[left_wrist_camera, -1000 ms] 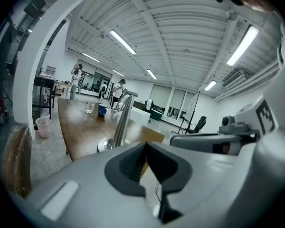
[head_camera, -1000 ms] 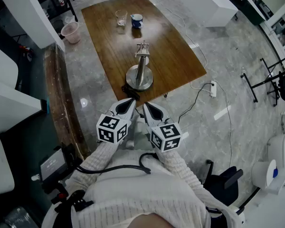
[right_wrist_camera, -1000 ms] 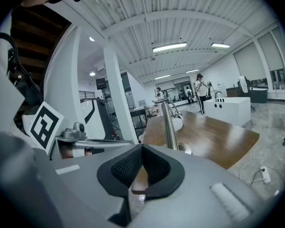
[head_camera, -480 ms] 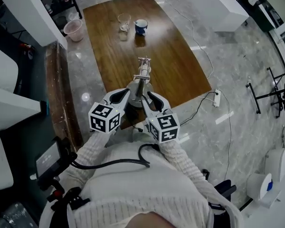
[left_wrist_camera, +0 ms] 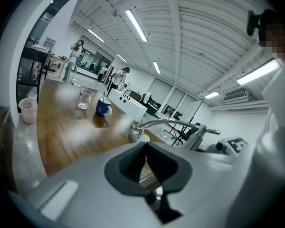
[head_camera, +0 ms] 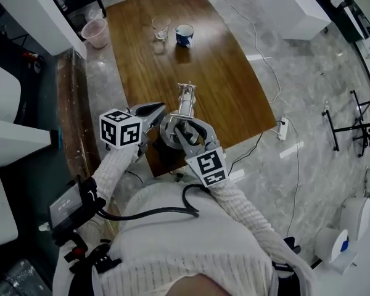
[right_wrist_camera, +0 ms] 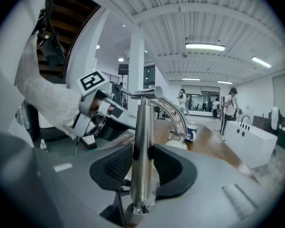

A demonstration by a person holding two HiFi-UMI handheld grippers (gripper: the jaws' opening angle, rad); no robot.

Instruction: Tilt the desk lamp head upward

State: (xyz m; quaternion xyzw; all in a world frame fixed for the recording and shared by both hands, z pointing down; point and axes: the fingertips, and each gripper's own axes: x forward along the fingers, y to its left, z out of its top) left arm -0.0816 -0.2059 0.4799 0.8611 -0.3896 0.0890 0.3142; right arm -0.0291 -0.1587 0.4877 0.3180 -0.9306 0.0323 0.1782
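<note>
The desk lamp (head_camera: 185, 103) stands near the close edge of the wooden bench (head_camera: 225, 60), its steel post (right_wrist_camera: 141, 141) upright. The right tool (head_camera: 186, 128) has just been spreading its jaws and straddles that post, unclenched. The left tool (head_camera: 158, 108) is clenched on nothing, just beside the lamp's round base. A glass (head_camera: 161, 26) and a blue mug (head_camera: 184, 34) sit at the far end.

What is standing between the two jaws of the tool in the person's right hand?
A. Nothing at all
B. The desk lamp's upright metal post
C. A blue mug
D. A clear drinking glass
B: the right gripper view shows the desk lamp's upright metal post between the jaws of the right tool, which have just been opening, while the blue mug and the glass sit at the far end of the table.
</note>
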